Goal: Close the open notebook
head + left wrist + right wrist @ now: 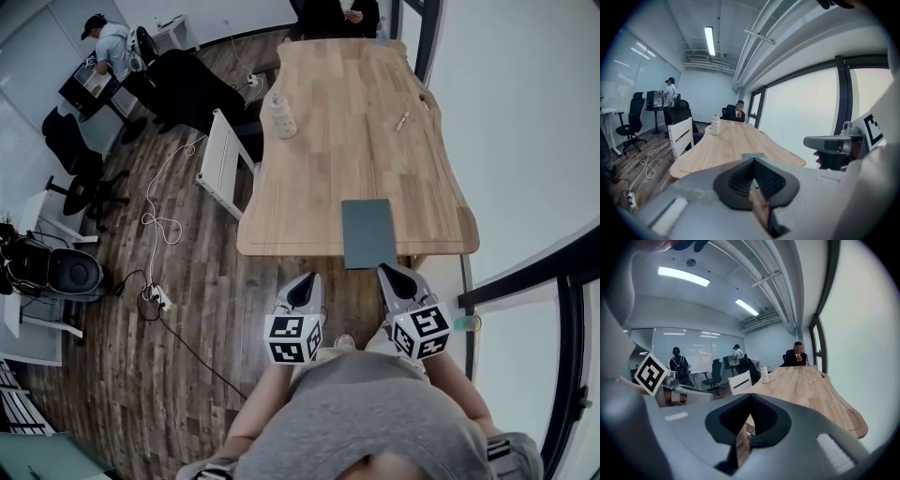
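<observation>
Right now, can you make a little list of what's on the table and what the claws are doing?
table: long, wooden
notebook: grey, closed, lying flat at the near edge
bottle: upright, near the table's left side
left claw: shut, empty, short of the table
right claw: shut, empty, short of the table

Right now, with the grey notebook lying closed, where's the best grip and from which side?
Its near short edge: the notebook lies flat and that edge seems to overhang the near rim of the table, so a jaw could likely slip under. Come in level from the person's side; the right gripper is nearest.
</observation>
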The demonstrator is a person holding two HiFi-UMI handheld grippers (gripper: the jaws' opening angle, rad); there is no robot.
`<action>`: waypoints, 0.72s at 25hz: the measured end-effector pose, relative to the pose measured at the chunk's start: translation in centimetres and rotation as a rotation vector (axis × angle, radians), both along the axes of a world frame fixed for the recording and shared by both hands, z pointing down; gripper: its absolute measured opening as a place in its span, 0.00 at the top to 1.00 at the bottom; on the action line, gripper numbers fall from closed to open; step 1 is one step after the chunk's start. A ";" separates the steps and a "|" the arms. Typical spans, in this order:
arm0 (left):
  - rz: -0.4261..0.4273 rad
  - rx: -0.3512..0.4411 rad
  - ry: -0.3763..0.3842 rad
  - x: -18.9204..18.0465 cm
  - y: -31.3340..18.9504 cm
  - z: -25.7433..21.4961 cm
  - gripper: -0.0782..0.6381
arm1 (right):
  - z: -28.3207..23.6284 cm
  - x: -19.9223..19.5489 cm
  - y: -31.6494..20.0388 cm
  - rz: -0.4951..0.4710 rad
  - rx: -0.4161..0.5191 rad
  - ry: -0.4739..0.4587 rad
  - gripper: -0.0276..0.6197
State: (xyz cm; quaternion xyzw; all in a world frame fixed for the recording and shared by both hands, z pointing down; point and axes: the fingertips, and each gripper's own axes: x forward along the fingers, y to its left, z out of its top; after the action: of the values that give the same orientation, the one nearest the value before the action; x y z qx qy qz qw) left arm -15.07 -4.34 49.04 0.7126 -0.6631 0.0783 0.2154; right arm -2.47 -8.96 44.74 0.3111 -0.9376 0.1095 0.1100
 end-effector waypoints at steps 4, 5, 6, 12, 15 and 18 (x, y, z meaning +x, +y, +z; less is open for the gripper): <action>0.002 0.005 0.003 -0.2 -0.1 -0.2 0.89 | 0.0 -0.2 0.1 -0.009 0.001 0.008 0.96; 0.002 0.006 0.004 -0.2 -0.2 -0.2 0.89 | -0.1 -0.2 0.1 -0.010 0.003 0.009 0.96; 0.002 0.006 0.004 -0.2 -0.2 -0.2 0.89 | -0.2 -0.2 0.0 -0.009 0.006 0.010 0.96; 0.007 0.006 0.013 0.2 -0.6 0.0 0.89 | -0.1 -0.3 -0.1 -0.015 0.009 0.007 0.96; 0.007 0.003 0.016 0.2 -0.8 0.0 0.89 | 0.0 -0.3 -0.1 -0.019 0.005 0.007 0.96; 0.006 -0.003 0.023 0.3 -0.9 0.2 0.89 | 0.2 -0.2 -0.3 -0.021 -0.001 0.006 0.96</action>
State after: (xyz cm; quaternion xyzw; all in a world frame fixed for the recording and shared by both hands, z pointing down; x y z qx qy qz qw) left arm -14.73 -5.27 49.21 0.7151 -0.6584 0.0719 0.2236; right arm -2.72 -9.24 44.91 0.3016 -0.9404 0.1082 0.1140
